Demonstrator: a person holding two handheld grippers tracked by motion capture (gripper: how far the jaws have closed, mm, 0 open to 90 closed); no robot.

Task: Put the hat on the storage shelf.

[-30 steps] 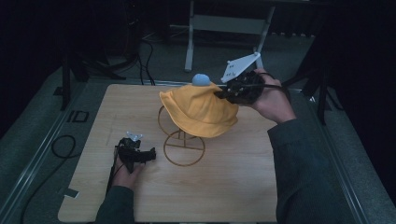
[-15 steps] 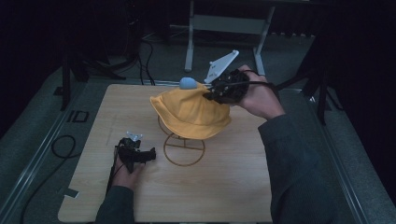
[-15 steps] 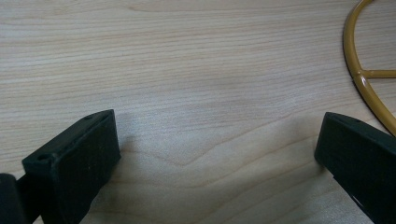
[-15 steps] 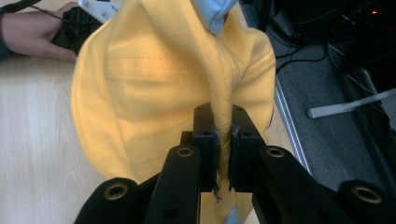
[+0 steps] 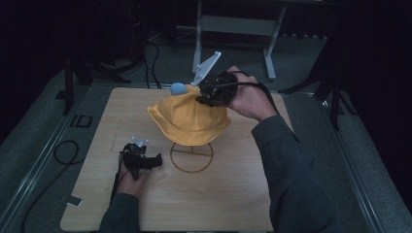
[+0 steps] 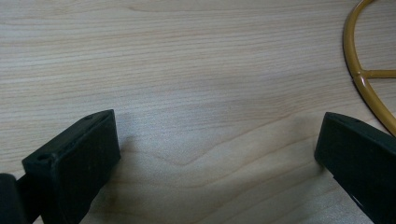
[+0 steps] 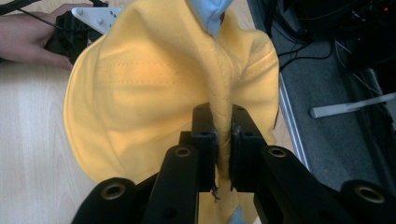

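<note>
One yellow hat (image 5: 187,119) is draped over one gold wire stand (image 5: 191,156) on the table (image 5: 228,194), its crown fabric pinched between the right gripper's (image 7: 223,140) jaws, while the left gripper's (image 6: 217,154) two jaws are held wide apart above bare wood.

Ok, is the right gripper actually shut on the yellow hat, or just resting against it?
Shut on it. The right gripper pinches a fold of the yellow hat between its jaws, the cloth bunched into a ridge there.

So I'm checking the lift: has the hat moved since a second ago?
Yes. The hat, pinched by the right hand-held gripper, has shifted left relative to the stand's ring base.
</note>
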